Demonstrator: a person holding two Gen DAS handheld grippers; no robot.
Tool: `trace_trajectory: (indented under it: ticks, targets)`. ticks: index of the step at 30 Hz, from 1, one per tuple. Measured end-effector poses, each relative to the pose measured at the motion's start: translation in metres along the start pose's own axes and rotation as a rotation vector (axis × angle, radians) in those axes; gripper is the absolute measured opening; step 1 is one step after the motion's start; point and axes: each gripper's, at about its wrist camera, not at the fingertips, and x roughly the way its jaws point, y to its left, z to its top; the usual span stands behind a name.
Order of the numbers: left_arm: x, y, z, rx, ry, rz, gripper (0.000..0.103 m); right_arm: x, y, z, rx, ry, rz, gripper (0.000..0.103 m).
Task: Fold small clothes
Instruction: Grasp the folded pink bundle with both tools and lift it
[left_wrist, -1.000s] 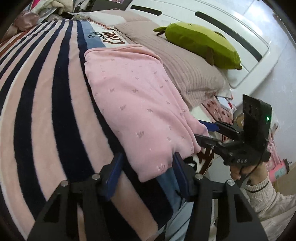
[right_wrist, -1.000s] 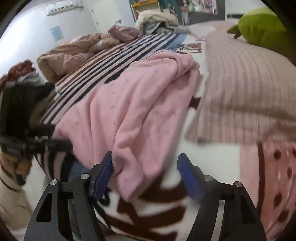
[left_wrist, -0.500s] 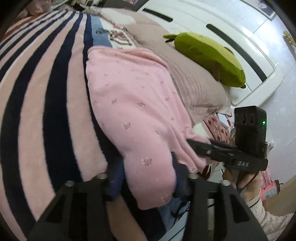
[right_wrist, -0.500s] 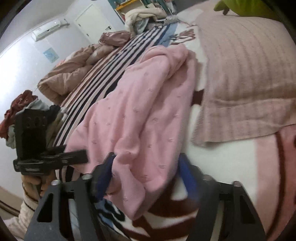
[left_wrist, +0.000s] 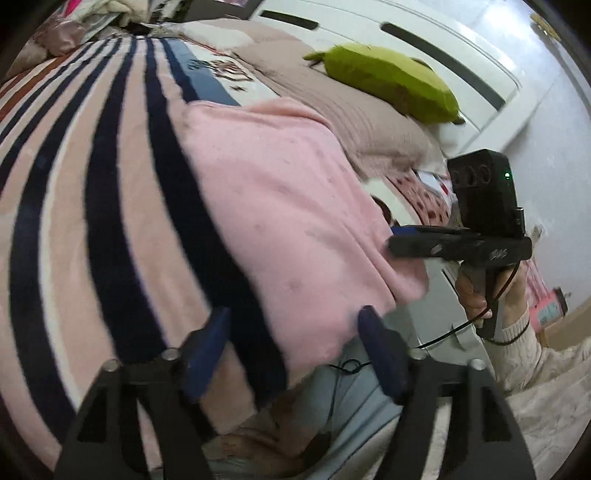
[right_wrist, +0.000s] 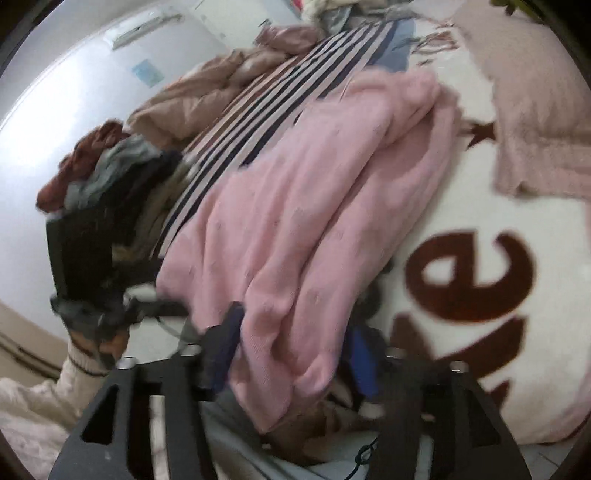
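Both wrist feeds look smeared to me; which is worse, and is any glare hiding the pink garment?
Right wrist view: worse, motion blur across the pink garment and blanket lettering. Left wrist view: milder smear, garment readable. No glare on it in either; fisheye bends the edges.

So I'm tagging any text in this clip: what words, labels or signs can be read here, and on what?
"e": big brown letter on the white blanket; the strokes beside it are cut off, no whole word.
Red-brown lettering on the blanket's far white panel: too blurred.
Embossed mark on the right gripper's body: too small.
Blue sheet on the wall: too blurred.
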Motion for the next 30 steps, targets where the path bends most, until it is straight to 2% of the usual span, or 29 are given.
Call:
trace_trajectory:
  ticks: [2,3,6,8,9,10,11,12,13,14,15,18,22,30]
  targets:
    - [-0.005,0.016,0.013,-0.069,-0.042,-0.072,0.07,-0.006,-0.004,0.013,0.023,-0.044,-0.036,0.079]
    - [-0.005,0.026,0.022,-0.112,-0.064,-0.091,0.07,-0.006,-0.007,0.022,0.03,-0.054,-0.053,0.08]
    - [0.007,0.046,0.05,-0.157,-0.091,-0.07,0.07,0.005,-0.022,0.044,0.075,-0.05,-0.073,0.08]
    - [0.023,0.06,0.067,-0.216,-0.082,-0.114,0.069,0.017,-0.034,0.055,0.111,-0.026,-0.07,0.08]
    - [0.036,0.07,0.077,-0.27,-0.072,-0.128,0.066,0.026,-0.038,0.061,0.128,-0.014,-0.046,0.08]
    - [0.045,0.076,0.084,-0.294,-0.062,-0.132,0.054,0.036,-0.042,0.065,0.139,0.002,-0.015,0.079]
    - [0.055,0.079,0.089,-0.3,-0.048,-0.131,0.046,0.041,-0.043,0.067,0.135,0.008,-0.009,0.069]
    - [0.062,0.079,0.093,-0.3,-0.035,-0.122,0.032,0.046,-0.045,0.068,0.129,0.016,-0.008,0.055]
    - [0.07,0.078,0.097,-0.288,-0.015,-0.102,0.025,0.05,-0.046,0.07,0.134,0.02,0.0,0.051]
    - [0.072,0.076,0.099,-0.277,-0.009,-0.092,0.023,0.053,-0.049,0.072,0.149,0.018,0.022,0.041]
    - [0.073,0.073,0.102,-0.268,-0.002,-0.083,0.016,0.054,-0.049,0.074,0.158,0.014,0.035,0.033]
    - [0.063,0.062,0.107,-0.238,-0.027,-0.065,0.013,0.051,-0.04,0.077,0.142,-0.017,0.038,0.027]
    - [0.027,0.037,0.116,-0.149,-0.087,-0.029,0.012,0.037,-0.02,0.082,0.103,-0.065,0.044,0.022]
    - [-0.071,-0.013,0.14,-0.022,-0.293,0.037,0.01,-0.011,0.059,0.121,-0.072,-0.188,0.05,0.018]
